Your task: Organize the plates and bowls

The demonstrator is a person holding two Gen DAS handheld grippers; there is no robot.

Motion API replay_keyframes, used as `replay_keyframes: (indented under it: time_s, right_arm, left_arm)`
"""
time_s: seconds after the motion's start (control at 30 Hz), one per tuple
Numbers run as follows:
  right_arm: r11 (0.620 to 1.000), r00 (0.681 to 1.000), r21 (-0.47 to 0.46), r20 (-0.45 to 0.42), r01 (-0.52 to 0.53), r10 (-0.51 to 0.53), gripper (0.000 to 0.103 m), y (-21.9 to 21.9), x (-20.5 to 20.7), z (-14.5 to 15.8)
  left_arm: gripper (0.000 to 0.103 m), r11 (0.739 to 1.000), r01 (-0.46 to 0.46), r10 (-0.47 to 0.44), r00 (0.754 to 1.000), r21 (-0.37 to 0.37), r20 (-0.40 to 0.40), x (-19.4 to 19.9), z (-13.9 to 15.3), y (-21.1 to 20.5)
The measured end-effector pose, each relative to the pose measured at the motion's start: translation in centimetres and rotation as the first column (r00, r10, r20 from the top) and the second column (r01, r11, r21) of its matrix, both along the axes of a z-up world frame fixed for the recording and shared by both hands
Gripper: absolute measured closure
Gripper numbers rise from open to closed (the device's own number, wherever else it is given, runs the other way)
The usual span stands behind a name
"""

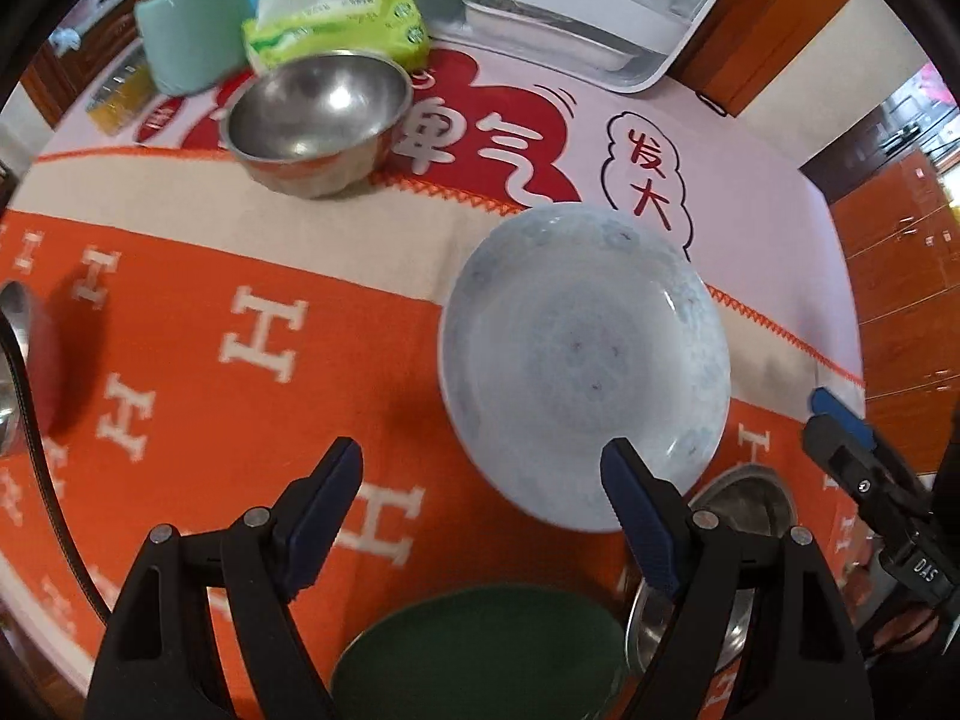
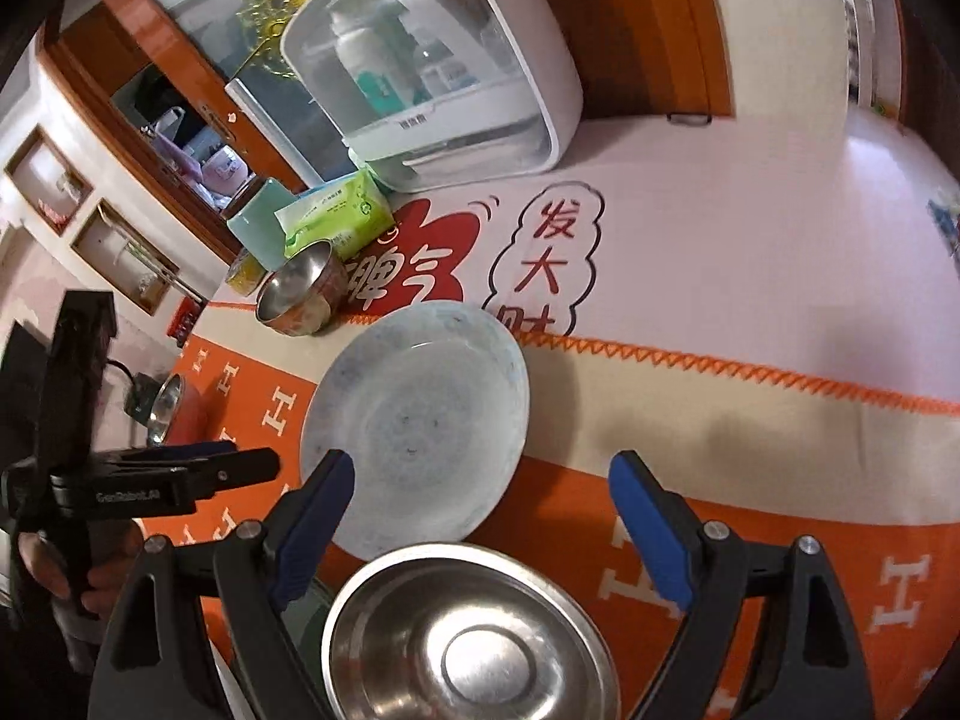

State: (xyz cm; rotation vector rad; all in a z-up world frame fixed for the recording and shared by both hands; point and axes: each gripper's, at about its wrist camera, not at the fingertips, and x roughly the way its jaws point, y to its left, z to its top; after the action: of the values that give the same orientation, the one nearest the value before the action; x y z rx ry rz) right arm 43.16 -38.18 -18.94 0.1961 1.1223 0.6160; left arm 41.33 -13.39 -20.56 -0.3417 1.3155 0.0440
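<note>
Orange woven cloth [image 1: 180,324] w/ white H marks covers the table; wood cabinets behind. We see a glazed pale-blue plate [image 1: 585,360], round, mid-table. A dented steel bowl [image 1: 315,120] sits far left, apart from it. Left gripper [image 1: 483,480] spread wide, empty; right gripper [image 2: 480,492] likewise, above a shiny steel bowl [image 2: 468,636] cut off at the near edge. Dark green dish [image 1: 480,654] partly hidden, blurry.
</note>
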Motion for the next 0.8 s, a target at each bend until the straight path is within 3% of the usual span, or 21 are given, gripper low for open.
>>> replay_keyframes:
  time_s: [0.17,0.27,0.63,0.8]
  right_arm:
    - [1.0,0.999,0.012,-0.051,-0.007,0.007,0.016,0.4,0.8,-2.4]
    - [1.0,0.996,0.018,-0.086,-0.007,0.009,0.024,0.6,1.1,-3.6]
    - [0.998,0.991,0.036,-0.122,-0.047,0.051,0.06,1.6,1.9,-6.3]
    - [0.997,0.99,0.033,-0.123,-0.064,0.068,0.073,1.8,2.0,-6.6]
  left_arm:
    - [0.022,0.998,-0.028,0.029,1.0,-0.054,0.005,0.6,-2.3,0.7]
    - [0.022,0.996,-0.043,0.042,0.999,-0.079,-0.007,0.8,-3.5,1.1]
    - [0.025,0.99,-0.018,0.023,0.999,-0.139,0.035,1.1,-5.4,1.0]
    - [0.034,0.987,-0.017,0.027,0.998,-0.16,0.062,1.4,-5.4,0.9]
